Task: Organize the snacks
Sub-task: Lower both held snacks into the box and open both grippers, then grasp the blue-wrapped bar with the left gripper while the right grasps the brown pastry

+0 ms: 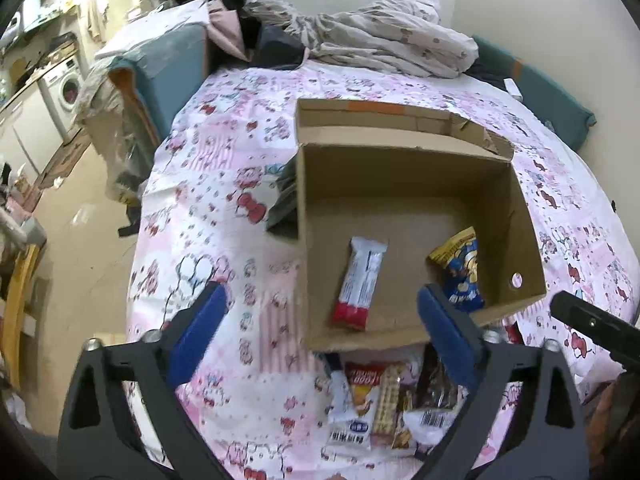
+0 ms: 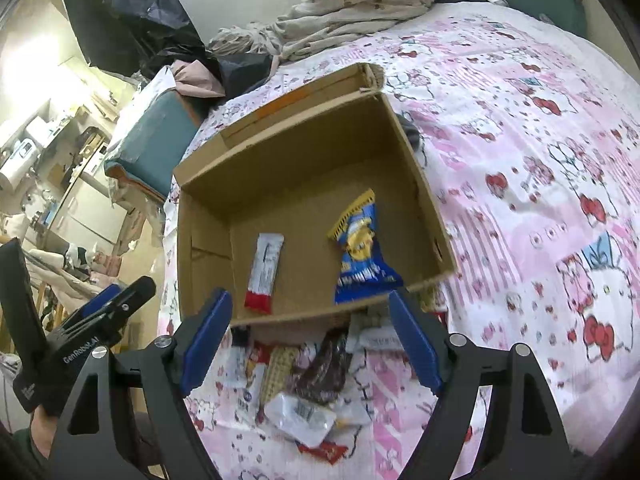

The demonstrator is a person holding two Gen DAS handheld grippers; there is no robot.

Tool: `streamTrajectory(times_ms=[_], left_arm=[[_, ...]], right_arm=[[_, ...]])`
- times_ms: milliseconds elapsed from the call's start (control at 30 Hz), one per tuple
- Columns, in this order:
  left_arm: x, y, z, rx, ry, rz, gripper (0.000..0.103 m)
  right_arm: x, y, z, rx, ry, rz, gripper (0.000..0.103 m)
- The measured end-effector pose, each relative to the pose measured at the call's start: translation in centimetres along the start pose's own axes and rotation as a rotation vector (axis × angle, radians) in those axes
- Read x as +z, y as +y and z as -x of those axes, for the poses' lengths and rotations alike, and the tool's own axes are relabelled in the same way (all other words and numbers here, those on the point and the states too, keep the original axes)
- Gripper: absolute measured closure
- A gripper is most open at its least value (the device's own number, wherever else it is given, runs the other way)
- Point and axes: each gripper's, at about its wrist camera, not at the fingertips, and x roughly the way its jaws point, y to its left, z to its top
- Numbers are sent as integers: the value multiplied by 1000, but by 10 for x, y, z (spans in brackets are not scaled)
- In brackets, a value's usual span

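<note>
An open cardboard box (image 1: 404, 172) (image 2: 304, 148) lies on the pink patterned bedspread. Inside it are a white and red snack bar (image 1: 360, 282) (image 2: 264, 272) and a blue and yellow snack bag (image 1: 460, 270) (image 2: 360, 252). A pile of several loose snack packets (image 1: 384, 404) (image 2: 304, 384) lies on the bedspread just in front of the box. My left gripper (image 1: 322, 312) is open and empty above the box's near edge. My right gripper (image 2: 310, 314) is open and empty above the box's near edge and the pile.
Crumpled bedding (image 1: 384, 40) (image 2: 352, 8) lies at the far end of the bed. A teal covered chest (image 1: 160, 76) (image 2: 156, 136) stands at the far left of the bed. The floor and a washing machine (image 1: 66, 88) lie to the left. The left gripper also shows in the right wrist view (image 2: 92, 320).
</note>
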Motion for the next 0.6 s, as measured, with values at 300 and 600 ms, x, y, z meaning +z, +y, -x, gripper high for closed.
streamTrajectory(times_ms=[300,600], left_arm=[[-37,5,1,29,86,13,0],[-53,27,-23,63,180,117,0]], right_arm=[[-42,-14,8,-18,56,-59,9],[-58,-18,-18,-73,157,-77,9]])
